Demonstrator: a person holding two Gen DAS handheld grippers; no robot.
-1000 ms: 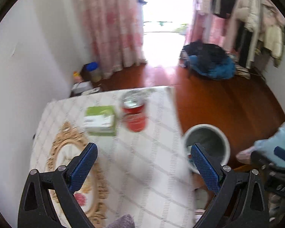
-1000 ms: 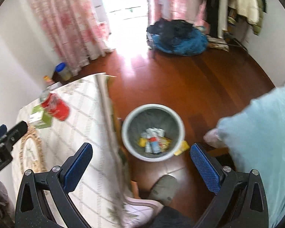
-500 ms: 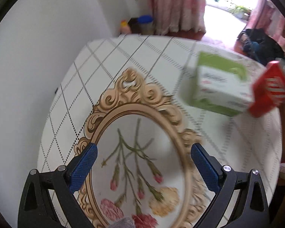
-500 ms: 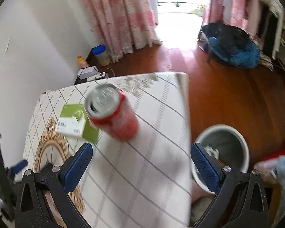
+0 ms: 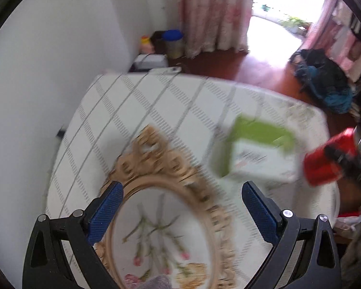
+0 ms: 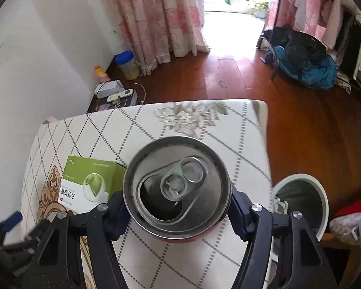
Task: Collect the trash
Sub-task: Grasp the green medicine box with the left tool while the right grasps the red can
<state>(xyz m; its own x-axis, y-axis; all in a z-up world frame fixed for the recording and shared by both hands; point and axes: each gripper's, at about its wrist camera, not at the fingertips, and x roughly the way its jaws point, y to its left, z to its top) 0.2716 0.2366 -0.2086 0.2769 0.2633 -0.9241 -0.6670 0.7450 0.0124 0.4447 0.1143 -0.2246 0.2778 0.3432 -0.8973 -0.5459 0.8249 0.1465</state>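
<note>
Red can is flanked by the closing right gripper; left gripper is held open above the tablecloth.

Red can, green-white box, checked tablecloth

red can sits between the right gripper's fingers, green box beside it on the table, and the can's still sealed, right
Not quite: the can is already opened. The right wrist view shows its mouth gaping under the pull tab. The rest holds: it sits between the closing right gripper fingers, green box beside it.
</note>
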